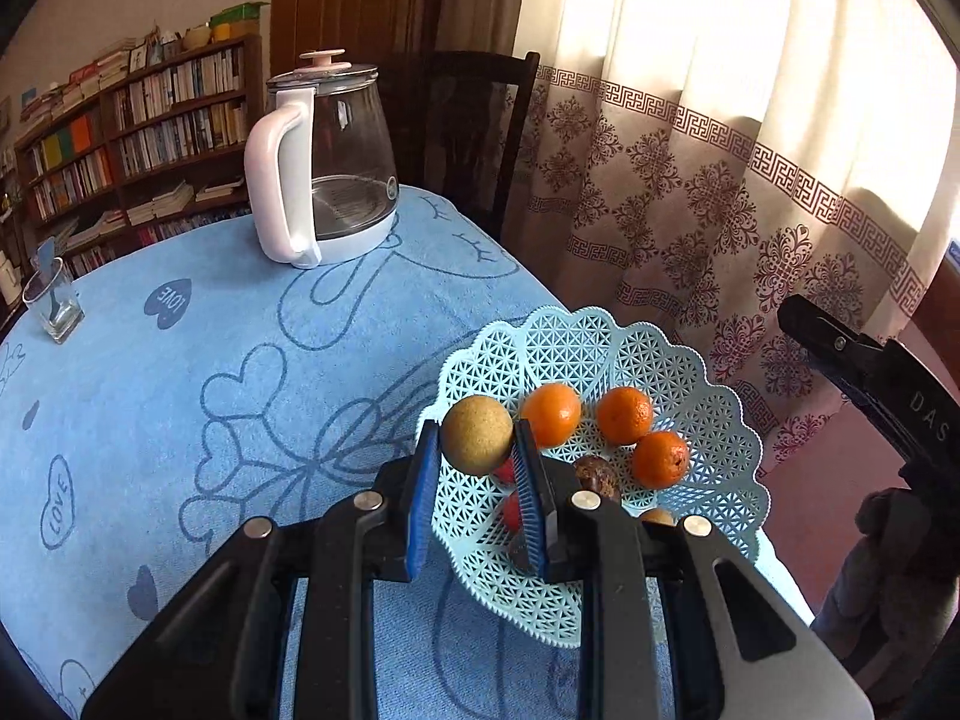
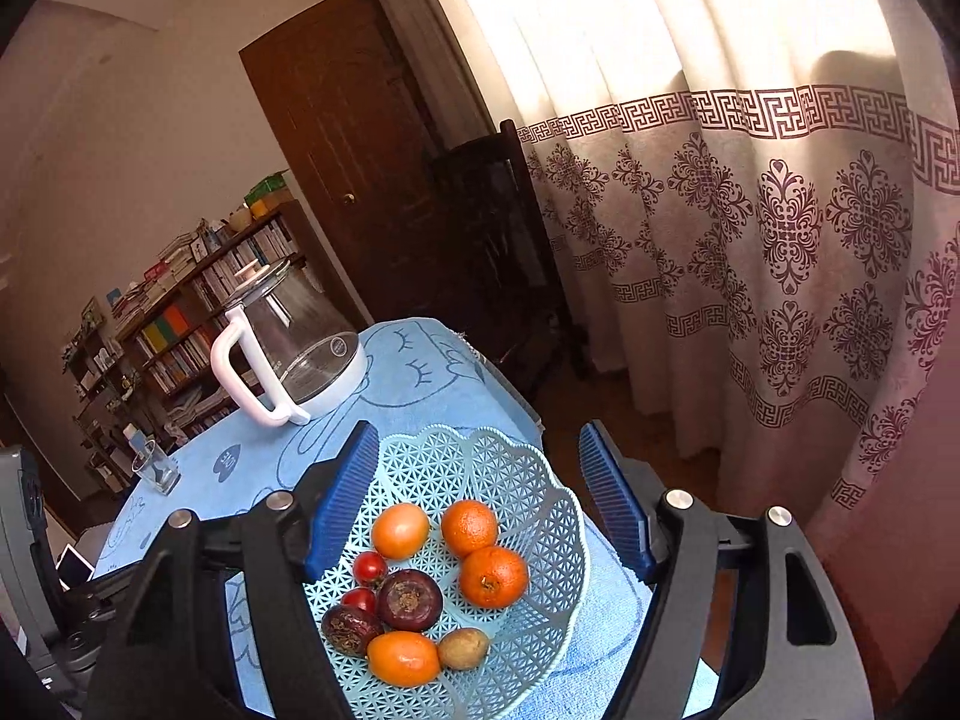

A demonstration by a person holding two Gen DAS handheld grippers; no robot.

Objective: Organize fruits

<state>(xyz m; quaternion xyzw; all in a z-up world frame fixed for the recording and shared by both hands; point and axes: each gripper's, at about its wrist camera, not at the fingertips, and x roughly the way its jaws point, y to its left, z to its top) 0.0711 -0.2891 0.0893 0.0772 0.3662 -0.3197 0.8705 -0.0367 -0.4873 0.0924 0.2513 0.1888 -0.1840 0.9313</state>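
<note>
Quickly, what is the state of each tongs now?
Left tongs: closed on the round tan fruit.
Right tongs: open, holding nothing, above the fruit basket.

A round tan fruit [image 1: 477,433] hangs above a pale blue lattice basket [image 2: 516,480] holding oranges [image 2: 493,576], cherry tomatoes [image 2: 369,567] and dark purple mangosteens [image 2: 409,599].

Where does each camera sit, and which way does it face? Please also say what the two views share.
Left wrist: on the left gripper, looking down along its fingers, which are shut on a tan round fruit above the basket; the right gripper shows at the right edge.
Right wrist: on the right gripper, looking down into the basket; jaws apart, holding nothing.
Shared: basket, oranges, kettle, glass, blue tablecloth, curtain.
</note>
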